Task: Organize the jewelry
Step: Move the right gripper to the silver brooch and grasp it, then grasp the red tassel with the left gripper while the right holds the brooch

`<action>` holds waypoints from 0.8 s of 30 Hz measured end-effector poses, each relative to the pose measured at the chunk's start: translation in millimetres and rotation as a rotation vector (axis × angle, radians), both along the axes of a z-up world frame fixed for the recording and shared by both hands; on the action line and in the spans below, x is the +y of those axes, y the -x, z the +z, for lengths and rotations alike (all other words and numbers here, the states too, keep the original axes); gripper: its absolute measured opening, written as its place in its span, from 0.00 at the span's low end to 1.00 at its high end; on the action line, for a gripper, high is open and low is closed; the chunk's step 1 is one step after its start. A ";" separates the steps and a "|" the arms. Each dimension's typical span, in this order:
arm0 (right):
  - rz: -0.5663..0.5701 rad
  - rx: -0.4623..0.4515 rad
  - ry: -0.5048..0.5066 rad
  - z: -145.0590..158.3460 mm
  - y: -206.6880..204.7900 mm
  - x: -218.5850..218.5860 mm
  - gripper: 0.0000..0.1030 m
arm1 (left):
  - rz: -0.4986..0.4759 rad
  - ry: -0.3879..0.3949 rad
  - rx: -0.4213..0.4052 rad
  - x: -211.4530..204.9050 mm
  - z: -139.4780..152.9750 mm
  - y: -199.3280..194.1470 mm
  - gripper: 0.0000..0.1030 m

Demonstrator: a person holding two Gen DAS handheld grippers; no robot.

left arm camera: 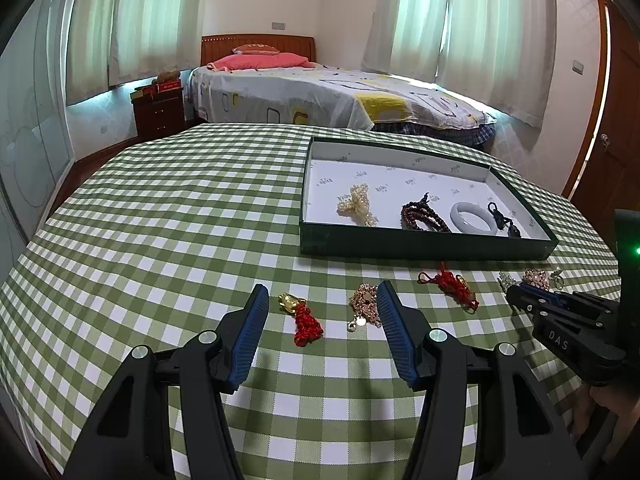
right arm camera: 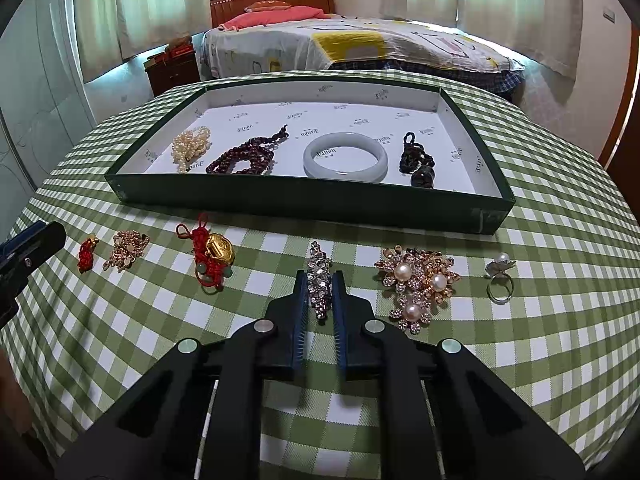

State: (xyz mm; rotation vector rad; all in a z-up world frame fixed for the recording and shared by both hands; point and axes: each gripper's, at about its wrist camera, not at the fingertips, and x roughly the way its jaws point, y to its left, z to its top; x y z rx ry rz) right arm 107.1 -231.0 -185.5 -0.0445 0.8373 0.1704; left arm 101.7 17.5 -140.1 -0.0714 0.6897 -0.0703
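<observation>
A green tray (right arm camera: 304,204) with a white lining holds a pearl piece (right arm camera: 191,148), a dark red bead string (right arm camera: 244,158), a jade bangle (right arm camera: 346,156) and a black pendant (right arm camera: 416,160). On the checked cloth in front lie a small red-and-gold charm (left arm camera: 302,316), a rose-gold chain piece (left arm camera: 364,304), a red knot with a gold charm (right arm camera: 210,254), a pearl flower brooch (right arm camera: 418,280) and a pearl ring (right arm camera: 498,276). My right gripper (right arm camera: 320,284) is shut on a rhinestone hair clip (right arm camera: 319,276) that lies on the cloth. My left gripper (left arm camera: 322,300) is open above the small charm.
The table (left arm camera: 160,220) has a green-and-white checked cloth. The tray (left arm camera: 424,244) stands at its far right side. Behind the table are a bed (left arm camera: 320,92), a wooden nightstand (left arm camera: 158,114) and curtained windows. A wooden door (left arm camera: 616,120) is at the right.
</observation>
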 end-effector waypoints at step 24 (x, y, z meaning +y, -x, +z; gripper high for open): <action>0.004 -0.004 -0.044 -0.4 9.2 -10.0 0.12 | 0.001 -0.003 0.124 7.1 -30.1 -20.3 0.28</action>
